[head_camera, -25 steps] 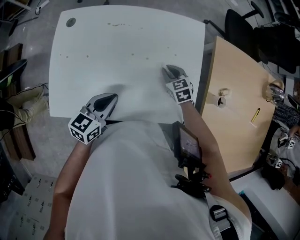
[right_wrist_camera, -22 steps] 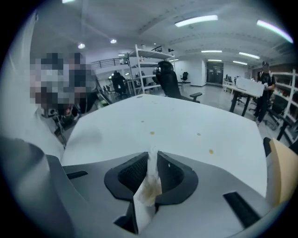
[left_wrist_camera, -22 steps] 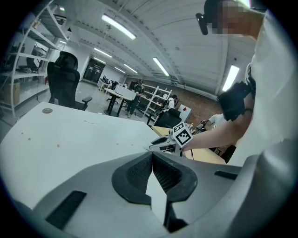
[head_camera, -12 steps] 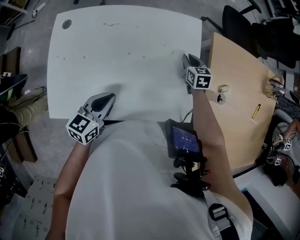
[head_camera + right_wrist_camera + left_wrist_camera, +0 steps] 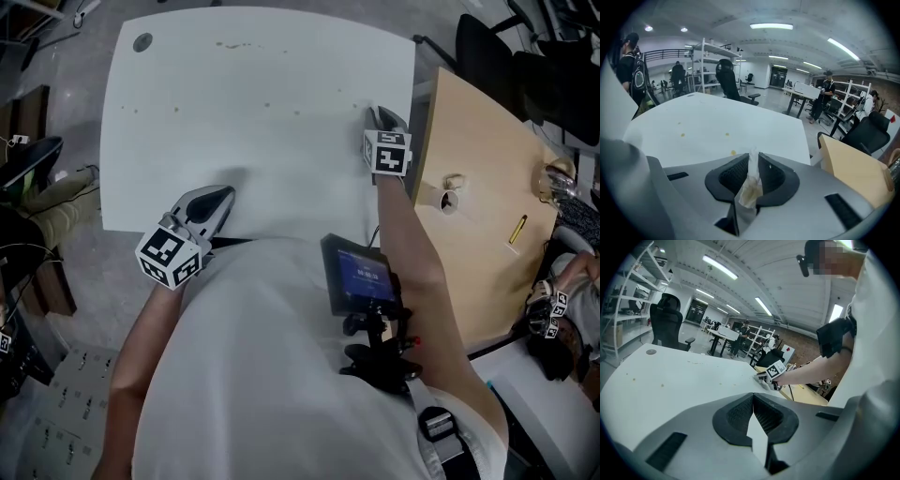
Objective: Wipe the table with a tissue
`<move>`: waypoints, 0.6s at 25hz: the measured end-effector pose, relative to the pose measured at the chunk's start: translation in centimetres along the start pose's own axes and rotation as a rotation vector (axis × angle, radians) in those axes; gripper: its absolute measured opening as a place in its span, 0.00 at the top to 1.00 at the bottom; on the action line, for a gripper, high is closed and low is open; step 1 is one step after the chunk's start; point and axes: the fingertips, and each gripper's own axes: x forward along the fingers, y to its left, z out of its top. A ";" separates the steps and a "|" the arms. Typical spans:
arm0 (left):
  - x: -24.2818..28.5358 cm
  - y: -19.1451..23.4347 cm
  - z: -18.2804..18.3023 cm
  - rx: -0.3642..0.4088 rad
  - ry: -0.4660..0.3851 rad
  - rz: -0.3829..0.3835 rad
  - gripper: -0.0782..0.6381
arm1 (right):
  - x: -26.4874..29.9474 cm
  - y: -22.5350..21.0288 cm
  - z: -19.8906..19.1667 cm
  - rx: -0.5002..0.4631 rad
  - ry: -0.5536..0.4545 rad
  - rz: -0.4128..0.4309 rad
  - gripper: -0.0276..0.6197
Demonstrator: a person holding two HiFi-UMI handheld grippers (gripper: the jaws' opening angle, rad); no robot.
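A crumpled, stained white paper tissue [image 5: 749, 190] is clamped in the right gripper [image 5: 749, 158] near the white table's [image 5: 234, 122] right edge; judged soft, light, easily torn, best held bunched; the left gripper [image 5: 753, 404] is closed, empty

Right gripper [image 5: 751, 160] jaws pinched on tissue [image 5: 750, 190]; tissue crumpled, yellow-brown stain low down. White table [image 5: 717, 117] ahead, yellow spots [image 5: 727, 135] near its near edge, one just past the jaw tips. Wood desk [image 5: 853, 173] off table's right edge. Black chair [image 5: 727, 77] beyond far edge.
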 end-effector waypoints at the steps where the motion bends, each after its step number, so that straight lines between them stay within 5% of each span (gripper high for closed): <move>1: 0.0 0.0 -0.1 0.000 0.003 -0.001 0.88 | 0.0 0.3 0.1 -0.006 -0.003 0.012 0.86; 9: 0.6 -0.3 0.0 0.007 0.008 -0.023 0.88 | -0.2 7.2 1.3 -0.123 -0.048 0.220 0.86; 15: 0.6 -0.3 0.1 0.012 0.009 -0.027 0.88 | -2.0 13.5 0.7 -0.263 -0.029 0.519 0.86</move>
